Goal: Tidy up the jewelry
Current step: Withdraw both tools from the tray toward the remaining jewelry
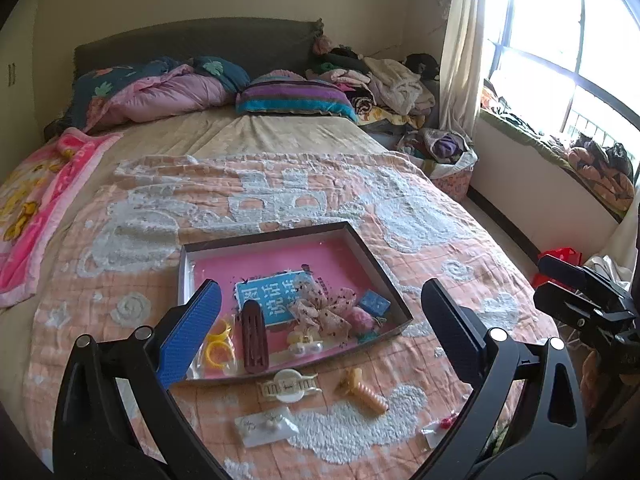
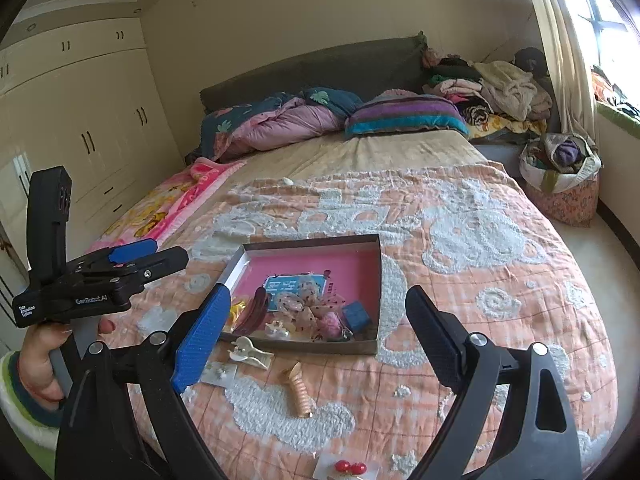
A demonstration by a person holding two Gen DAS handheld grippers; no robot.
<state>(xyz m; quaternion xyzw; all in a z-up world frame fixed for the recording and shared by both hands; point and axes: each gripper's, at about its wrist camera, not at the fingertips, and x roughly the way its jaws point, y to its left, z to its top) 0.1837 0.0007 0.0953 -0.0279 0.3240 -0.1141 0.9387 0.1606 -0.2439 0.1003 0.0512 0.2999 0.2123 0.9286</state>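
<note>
Hovering above a peach bedspread [image 1: 400, 208], my left gripper [image 1: 320, 320] and right gripper [image 2: 316, 324] both gape wide, holding nothing. Ahead lies a shallow pink-lined box [image 1: 280, 256] of jewelry and hair clips; a cream claw clip [image 1: 289, 387], tan clip [image 2: 299, 392], pearl earring card [image 1: 266, 426] and red earrings [image 2: 351, 468] lie just outside.

We see a pink-lined box [image 1: 352, 240] on a peach checked blanket [image 1: 280, 184] with white tufted motifs. Yellow rings [image 1: 219, 344], a maroon clip [image 1: 254, 336], red earrings [image 2: 350, 467] and a striped purple-teal pillow [image 1: 296, 98].
</note>
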